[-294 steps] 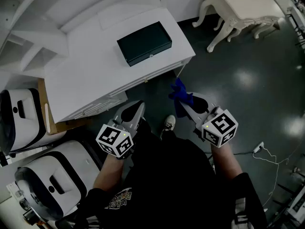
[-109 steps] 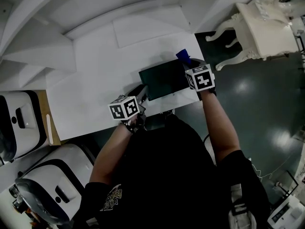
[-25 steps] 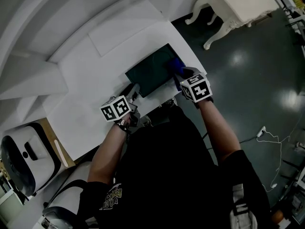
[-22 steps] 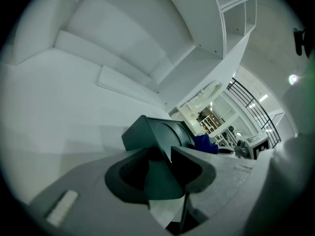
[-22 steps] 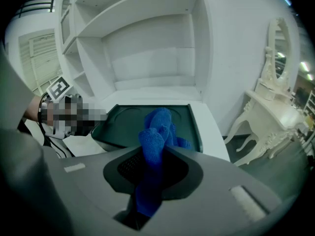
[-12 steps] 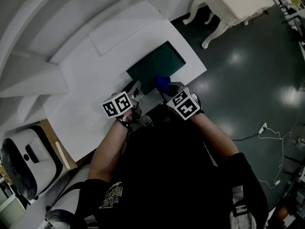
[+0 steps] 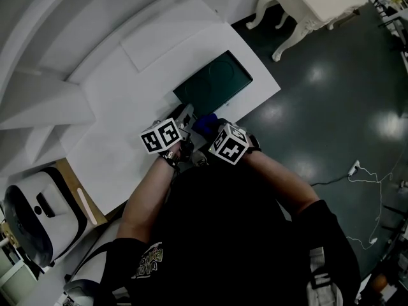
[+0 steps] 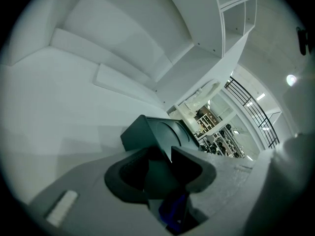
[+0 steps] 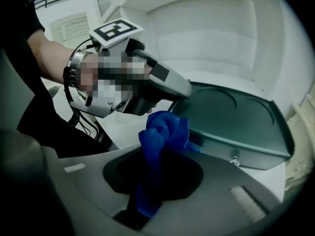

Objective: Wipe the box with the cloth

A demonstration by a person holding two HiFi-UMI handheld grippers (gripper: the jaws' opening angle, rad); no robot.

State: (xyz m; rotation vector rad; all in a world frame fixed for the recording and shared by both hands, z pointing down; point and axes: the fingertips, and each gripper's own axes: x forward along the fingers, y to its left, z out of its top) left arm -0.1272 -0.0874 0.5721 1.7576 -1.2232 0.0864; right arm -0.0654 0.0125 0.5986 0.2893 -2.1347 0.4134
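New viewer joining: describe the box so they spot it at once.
On the white table, by the edge nearest the person, lies the box: flat, dark green. It is the only dark thing lying there, a blue cloth at its near side.

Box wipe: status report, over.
Left gripper clamps box corner. Right gripper holds cloth at box's near edge. Nothing in the way.

Light: was dim and cool, white desk (image 7: 121, 116) brightest | Glare: lamp reflections spotted the dark floor (image 7: 331, 101) right of the box (image 7: 213, 81) | Flare: one lamp (image 8: 291, 80) flared up-right of the box | Distortion: gripper views bent fisheye, corners black | Focus: foreground nearer than the box looked soft
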